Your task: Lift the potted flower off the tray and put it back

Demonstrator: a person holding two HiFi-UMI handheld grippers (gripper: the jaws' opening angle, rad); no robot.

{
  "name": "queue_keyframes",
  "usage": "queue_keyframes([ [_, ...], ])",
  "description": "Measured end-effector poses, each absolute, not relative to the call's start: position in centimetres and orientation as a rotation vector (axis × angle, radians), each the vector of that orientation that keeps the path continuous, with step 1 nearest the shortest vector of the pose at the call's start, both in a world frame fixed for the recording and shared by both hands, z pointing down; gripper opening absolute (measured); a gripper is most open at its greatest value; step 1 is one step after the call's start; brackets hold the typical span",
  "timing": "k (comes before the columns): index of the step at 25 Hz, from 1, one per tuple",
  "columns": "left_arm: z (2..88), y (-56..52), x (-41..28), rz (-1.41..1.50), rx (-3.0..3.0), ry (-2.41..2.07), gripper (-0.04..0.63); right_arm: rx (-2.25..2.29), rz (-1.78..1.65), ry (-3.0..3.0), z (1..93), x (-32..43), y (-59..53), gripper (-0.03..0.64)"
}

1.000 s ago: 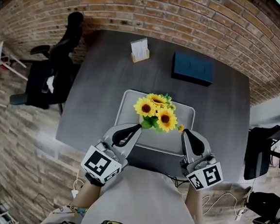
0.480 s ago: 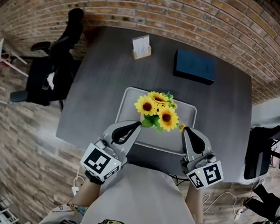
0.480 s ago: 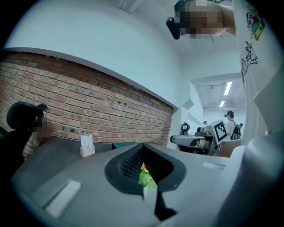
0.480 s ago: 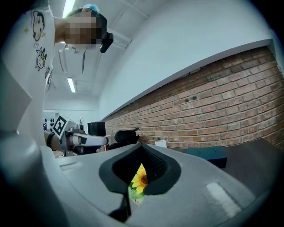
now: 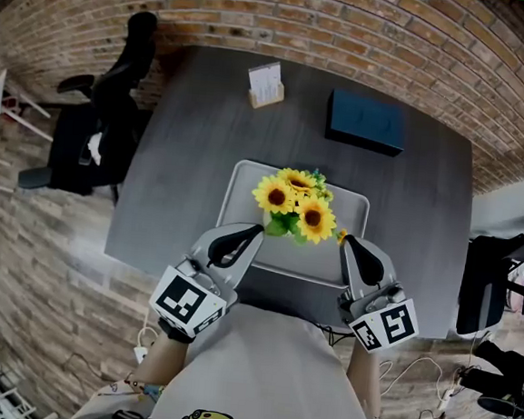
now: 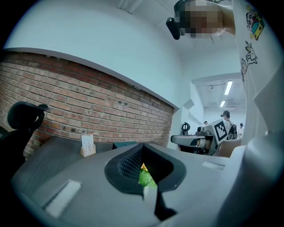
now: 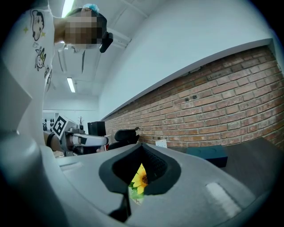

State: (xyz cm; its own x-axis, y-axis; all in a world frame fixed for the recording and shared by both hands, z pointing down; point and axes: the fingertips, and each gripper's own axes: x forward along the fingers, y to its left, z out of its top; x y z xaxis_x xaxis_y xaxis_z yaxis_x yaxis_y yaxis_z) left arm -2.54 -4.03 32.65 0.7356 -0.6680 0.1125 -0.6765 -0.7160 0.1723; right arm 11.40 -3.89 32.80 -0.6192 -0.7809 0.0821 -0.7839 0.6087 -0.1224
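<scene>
1. Nearest the camera in the head view is the person's white shirt (image 5: 262,368) with cartoon prints, and a forearm runs from each side of it up to a gripper.
2. The left gripper (image 5: 258,236) reaches forward from its marker cube. Its 2 jaws are closed together with nothing clamped between them. In the left gripper view only a scrap of green leaf and yellow petal shows through the hollow behind the joined tips. From above, those tips sit just beside the plant's lower leaves, over the near-left edge of the tray; whether they touch the leaves cannot be told.
3. The right gripper (image 5: 346,244) lies roughly level with the left and is likewise closed on nothing. The right gripper view shows 1 sunflower head through the hollow. Its tips are over the tray's near-right corner, next to a small yellow bud.
4. The potted flower (image 5: 294,207), a bunch of sunflowers with green leaves, stands between the 2 grippers on the grey tray (image 5: 237,185), towards its middle. The blooms hide the pot from above.
5. The tray rests on the dark grey table (image 5: 180,160), close to the near edge. Farther back on the table are a small white card stand (image 5: 264,87) and, to its right and well apart, a dark blue box (image 5: 365,124).
6. A black office chair (image 5: 100,135) sits off the table's left side, and a brick wall (image 5: 351,29) runs behind the far edge.
</scene>
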Motion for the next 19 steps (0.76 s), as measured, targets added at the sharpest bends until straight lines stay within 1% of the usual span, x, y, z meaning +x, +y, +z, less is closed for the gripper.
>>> queue_keyframes([
  [19, 32.76, -4.17, -2.62, 0.062, 2.739, -1.071, 0.011, 1.358, 0.238, -2.798, 32.96, 11.3, -3.9, 0.002],
])
